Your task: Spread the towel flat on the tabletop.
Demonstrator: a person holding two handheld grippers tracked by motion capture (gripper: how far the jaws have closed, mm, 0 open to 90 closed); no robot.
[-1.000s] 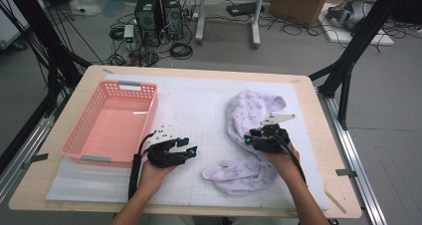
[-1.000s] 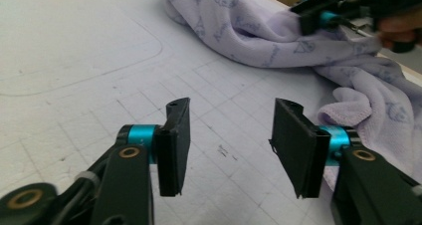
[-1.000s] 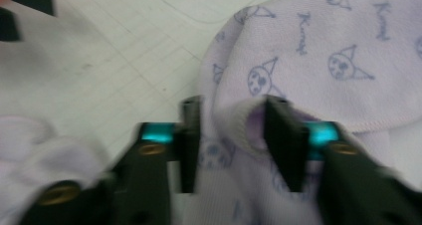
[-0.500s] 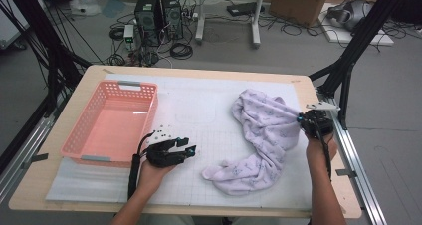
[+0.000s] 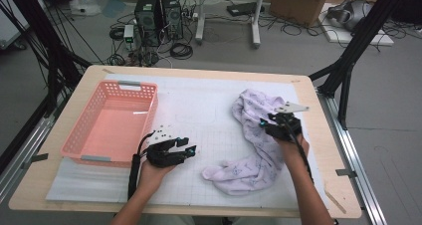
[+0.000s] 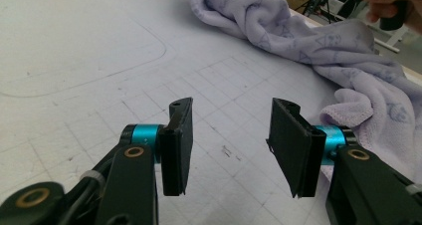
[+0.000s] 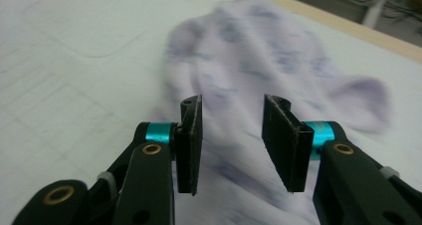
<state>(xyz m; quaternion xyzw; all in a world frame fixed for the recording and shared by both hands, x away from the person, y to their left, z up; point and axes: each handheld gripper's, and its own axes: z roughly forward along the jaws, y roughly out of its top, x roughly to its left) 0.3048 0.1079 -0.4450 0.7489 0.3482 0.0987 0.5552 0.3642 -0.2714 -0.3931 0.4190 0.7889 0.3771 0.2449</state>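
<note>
Pink basket [image 5: 112, 123] on the left of the table [image 5: 199, 73], same spot as a second ago. Left gripper [image 5: 185, 150] rests low on the white gridded mat [image 5: 199, 105], unmoved since the earlier frames; in the left gripper view its jaws stand spread, nothing between them [image 6: 226, 145], with the near end of the towel [image 6: 348, 80] just beside the right-hand jaw. Lilac towel [image 5: 256, 140] lies in a long crumpled curve on the right half of the mat, patterned with small printed figures too blurred to read. Right gripper [image 5: 268, 128] was out at the table's right edge half a second ago; now it is back over the towel's upper part. Right gripper view: jaws apart [image 7: 231, 143], towel [image 7: 259, 70] under and beyond them, blurred; contact with the cloth cannot be told. No legible writing anywhere.
</note>
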